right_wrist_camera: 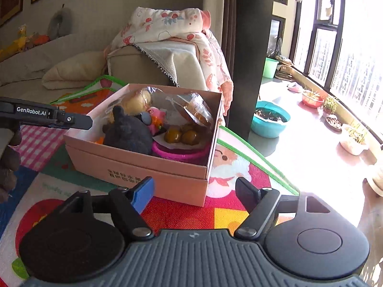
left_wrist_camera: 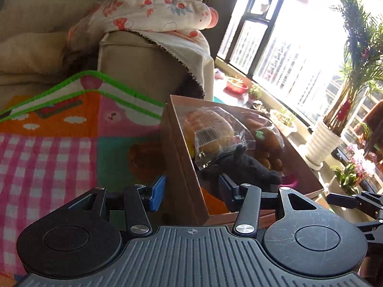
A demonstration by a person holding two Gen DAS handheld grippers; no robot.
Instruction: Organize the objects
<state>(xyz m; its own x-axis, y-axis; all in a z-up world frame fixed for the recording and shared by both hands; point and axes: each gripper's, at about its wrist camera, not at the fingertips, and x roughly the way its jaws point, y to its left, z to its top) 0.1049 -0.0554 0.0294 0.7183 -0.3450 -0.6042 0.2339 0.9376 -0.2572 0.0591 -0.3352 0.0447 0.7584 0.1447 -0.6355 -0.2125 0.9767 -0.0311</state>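
Left gripper straddles the near wall of the pink box, fingers part-spread, one outside, one inside; whether the pads press the wall, cannot tell. Box on the play mat, already packed: black plush, wrapped bread, brown buns, pink dish. Right gripper, fingers apart and empty, just short of the box. No loose items visible; sorting likely almost complete.
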